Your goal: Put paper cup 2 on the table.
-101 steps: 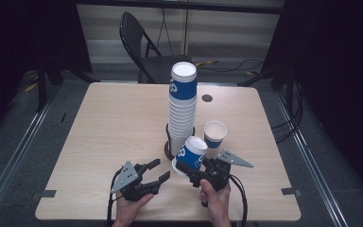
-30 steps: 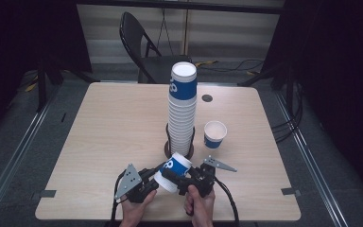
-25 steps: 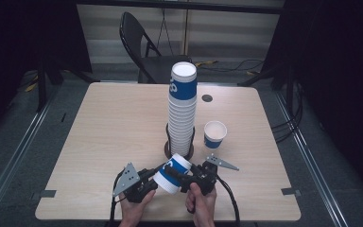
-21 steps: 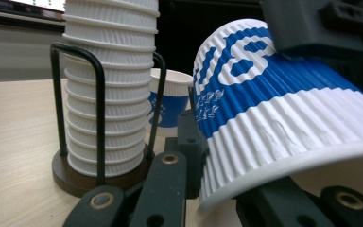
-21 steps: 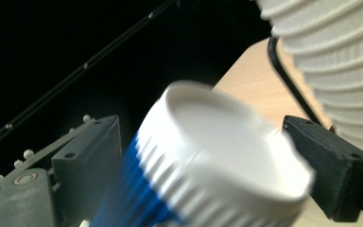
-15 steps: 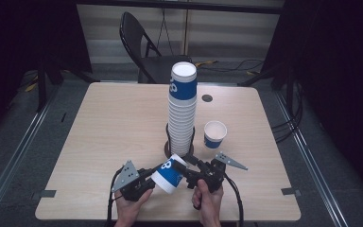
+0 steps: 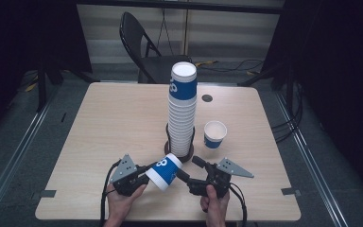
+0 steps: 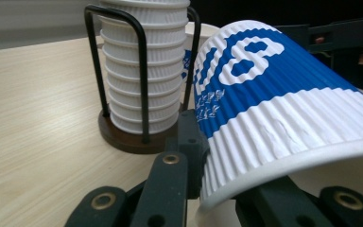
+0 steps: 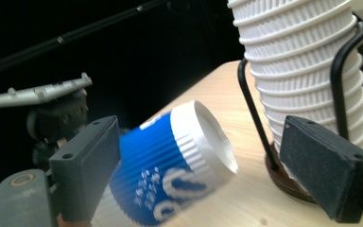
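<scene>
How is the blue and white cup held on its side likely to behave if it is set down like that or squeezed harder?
The ribbed paper cup looks light and thin-walled; in the left gripper view its white band seems slightly dimpled, so a firmer squeeze by the left gripper would probably crush it. Being round and tapered, laid on its side it would likely roll in a curve on the smooth table.

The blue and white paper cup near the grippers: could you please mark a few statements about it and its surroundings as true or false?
1. The left gripper holds the blue and white cup by its rim end. True.
2. The held cup stands upright on the table. False: it is tilted on its side, above the table.
3. The right gripper is clamped on the cup. False: its jaws stand open, apart from the cup.
4. The tall cup stack sits in a black wire holder. True.
5. A single cup stands right of the stack. True.
</scene>
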Demonstrator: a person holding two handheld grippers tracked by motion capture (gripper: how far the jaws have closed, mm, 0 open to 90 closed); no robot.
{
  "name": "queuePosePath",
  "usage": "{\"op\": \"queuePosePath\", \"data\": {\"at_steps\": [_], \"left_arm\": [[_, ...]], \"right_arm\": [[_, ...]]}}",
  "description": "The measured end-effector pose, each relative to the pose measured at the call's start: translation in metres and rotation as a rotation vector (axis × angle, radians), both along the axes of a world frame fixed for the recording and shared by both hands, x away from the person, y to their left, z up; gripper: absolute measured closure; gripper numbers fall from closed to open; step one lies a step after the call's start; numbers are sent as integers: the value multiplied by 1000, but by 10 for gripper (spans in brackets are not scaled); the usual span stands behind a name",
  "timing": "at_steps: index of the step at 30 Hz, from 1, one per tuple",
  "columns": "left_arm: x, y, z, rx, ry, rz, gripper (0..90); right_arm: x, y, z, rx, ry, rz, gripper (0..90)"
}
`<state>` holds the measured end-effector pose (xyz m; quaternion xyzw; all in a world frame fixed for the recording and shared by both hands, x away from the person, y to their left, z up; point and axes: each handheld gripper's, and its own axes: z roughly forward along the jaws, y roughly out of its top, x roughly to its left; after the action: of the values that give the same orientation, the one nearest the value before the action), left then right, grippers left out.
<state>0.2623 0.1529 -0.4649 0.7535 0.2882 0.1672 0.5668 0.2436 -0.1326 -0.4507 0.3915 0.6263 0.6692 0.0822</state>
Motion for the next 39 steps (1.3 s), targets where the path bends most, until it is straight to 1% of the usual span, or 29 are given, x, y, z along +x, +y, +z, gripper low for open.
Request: {"op": "queuePosePath", "data": {"at_steps": [2, 4, 5, 6, 7, 8, 9, 10, 11, 12, 13, 15, 17, 20, 21, 23, 25, 27, 28, 29, 30, 31, 32, 33, 34, 35, 36, 38, 39], "left_arm": [[3, 2, 2, 20, 4, 1, 848], [5, 4, 5, 47, 12, 4, 848], [6, 5, 6, 46, 23, 1, 848], [8, 6, 7, 36, 37, -4, 848], [9, 7, 8, 41, 42, -6, 848], [11, 7, 9, 43, 56, -12, 848], [12, 7, 10, 41, 66, -12, 848], [14, 8, 11, 49, 73, -14, 848], [15, 7, 13, 60, 88, -27, 849], [16, 7, 14, 78, 99, -28, 850], [17, 7, 15, 89, 107, -30, 850], [19, 7, 17, 95, 132, -33, 850], [20, 7, 19, 107, 142, -35, 849], [23, 7, 19, 133, 160, -36, 849], [24, 7, 19, 142, 164, -37, 848], [25, 5, 21, 163, 167, -37, 848], [26, 4, 22, 168, 183, -38, 848], [28, 3, 25, 179, 198, -41, 848], [28, 2, 26, 182, 211, -45, 848], [29, 1, 27, 198, 211, -48, 848], [30, 0, 28, 205, 220, -48, 848], [31, -1, 29, 210, 233, -55, 848], [31, -2, 30, 210, 246, -61, 847], [32, -2, 31, 214, 257, -62, 848], [33, -3, 31, 218, 269, -69, 848], [33, -4, 31, 222, 281, -75, 848], [34, -5, 31, 222, 289, -69, 848], [36, -5, 33, 235, 307, -100, 847], [37, -5, 34, 239, 310, -103, 847]], "right_arm": [[-1, 0, -1, -29, -7, -7, 134], [-2, -1, -3, -53, -18, 0, 144], [-2, -1, -4, -65, -24, -10, 144], [-3, 0, -5, -87, -33, -29, 144], [-3, 1, -5, -105, -38, -35, 143], [-3, 2, -6, -131, -44, -46, 142], [-3, 3, -8, -156, -68, -58, 142], [-4, 4, -9, -169, -74, -60, 138], [-3, 5, -10, -186, -78, -66, 132], [-4, 6, -11, -202, -89, -69, 133], [-4, 7, -12, -217, -86, -59, 135], [-6, 9, -14, -253, -95, -61, 144], [-6, 10, -15, -298, -101, -61, 146], [-8, 14, -16, -369, -146, -68, 146], [-9, 16, -17, -380, -160, -64, 153], [-10, 19, -18, -400, -171, -50, 162], [-10, 21, -20, -434, -191, -42, 167], [-11, 24, -21, -481, -208, -36, 168], [-12, 25, -21, -504, -218, -40, 170], [-13, 26, -21, -535, -223, -49, 172], [-15, 28, -21, -571, -241, -52, 172], [-16, 29, -21, -577, -247, -46, 172], [-17, 29, -21, -592, -251, -41, 178], [-18, 31, -21, -623, -261, -41, 183], [-19, 32, -21, -638, -266, -41, 184], [-19, 32, -21, -647, -267, -43, 185], [-19, 33, -22, -658, -268, -57, 186], [-20, 33, -22, -668, -263, -53, 178], [-21, 33, -22, -670, -269, -59, 178]]}}
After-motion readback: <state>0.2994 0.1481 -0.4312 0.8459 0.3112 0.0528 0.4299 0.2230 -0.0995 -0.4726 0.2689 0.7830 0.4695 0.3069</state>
